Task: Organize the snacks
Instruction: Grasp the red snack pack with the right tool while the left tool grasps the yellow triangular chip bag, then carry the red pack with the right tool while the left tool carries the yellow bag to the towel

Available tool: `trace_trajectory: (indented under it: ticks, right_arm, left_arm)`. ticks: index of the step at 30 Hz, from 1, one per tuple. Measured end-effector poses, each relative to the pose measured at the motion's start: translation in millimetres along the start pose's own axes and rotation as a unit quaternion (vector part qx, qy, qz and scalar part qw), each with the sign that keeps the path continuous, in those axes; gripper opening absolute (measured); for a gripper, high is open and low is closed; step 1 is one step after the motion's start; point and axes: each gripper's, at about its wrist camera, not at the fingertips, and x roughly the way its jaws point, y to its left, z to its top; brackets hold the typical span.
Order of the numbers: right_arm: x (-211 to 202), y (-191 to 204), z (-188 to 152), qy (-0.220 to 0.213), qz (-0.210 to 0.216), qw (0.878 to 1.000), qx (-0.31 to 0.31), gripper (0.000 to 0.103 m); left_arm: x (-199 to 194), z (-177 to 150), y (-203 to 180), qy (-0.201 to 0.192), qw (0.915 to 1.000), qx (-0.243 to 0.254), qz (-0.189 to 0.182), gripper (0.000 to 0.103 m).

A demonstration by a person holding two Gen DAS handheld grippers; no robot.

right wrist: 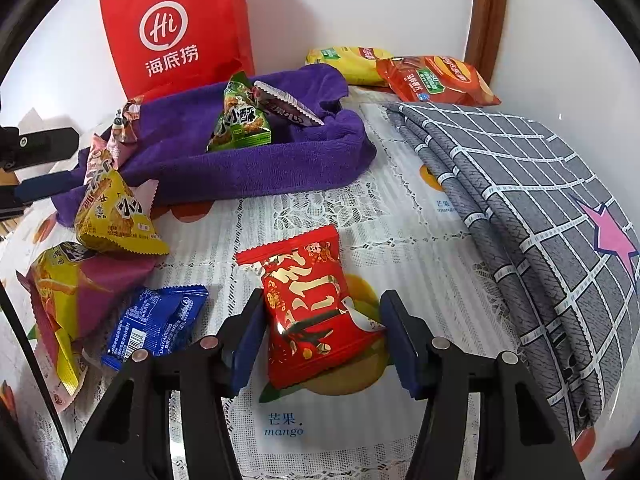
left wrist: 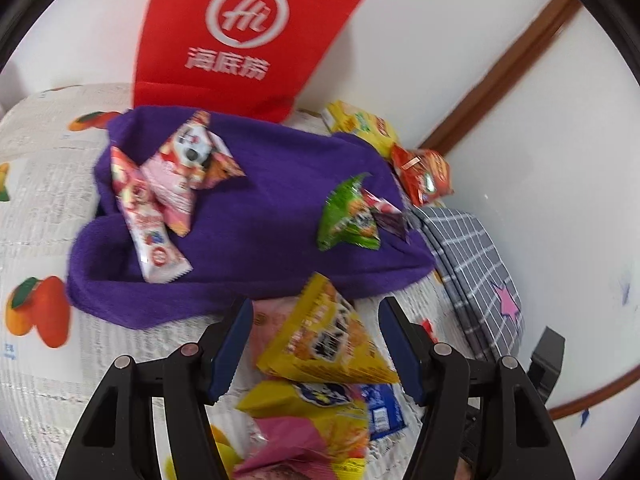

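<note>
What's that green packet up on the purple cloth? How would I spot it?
Start at the tall red paper bag against the wall; a purple towel lies bunched below it. The green snack packet stands on the towel's right part, a small dark wrapper touching its right side. It is the only green packet; the neighbours are pink, yellow or red.

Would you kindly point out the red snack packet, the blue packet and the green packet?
red snack packet point(right wrist: 308, 304), right wrist view, middle of its front.
blue packet point(right wrist: 154, 322), right wrist view, centre.
green packet point(right wrist: 240, 122), right wrist view, front face.
</note>
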Motion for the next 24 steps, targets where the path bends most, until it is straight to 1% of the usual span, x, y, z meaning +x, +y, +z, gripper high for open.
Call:
trace_trajectory:
  ticks: [3,5,12,13,17,20,22,24]
  right_arm:
    - [0.6,-0.5,0.5,0.0,0.003,1.0,0.0,0.059]
    - [0.7,-2.1,0.5,0.0,0.007,1.0,0.002,0.059]
    - [-0.3,-5.6,0.3,-0.002,0.02,1.0,0.01,0.061]
    - [-0.5,-6.7,0.2,-0.002,0.023,1.0,0.013,0.061]
    - [-0.8,-9.0,0.1,-0.003,0.03,0.999,0.017,0.061]
    - [-0.8,-9.4,0.2,-0.004,0.033,0.999,0.019,0.062]
    - [-1.0,-10.0,0.1,-0.004,0.036,0.999,0.021,0.062]
    - [-1.5,-11.2,-0.2,-0.005,0.039,0.999,0.024,0.062]
  left_arm:
    - [7.6,-4.8,-10.2,0.011,0.9997,0.013,-0.017,0.063]
    - [14.6,-8.1,-18.2,0.018,0.9994,0.027,-0.014,0.07]
    - [37.9,-17.7,-30.6,0.052,0.9963,0.057,0.039,0.073]
    - [39.6,-18.8,-31.5,0.052,0.9957,0.062,0.046,0.077]
    - [46.1,-21.8,-35.0,0.055,0.9935,0.077,0.064,0.08]
    - [55.5,-27.9,-41.4,0.063,0.9896,0.096,0.087,0.082]
    - [61.1,-32.7,-47.2,0.065,0.9855,0.118,0.104,0.083]
    - [63.4,-36.2,-51.3,0.06,0.9825,0.132,0.116,0.084]
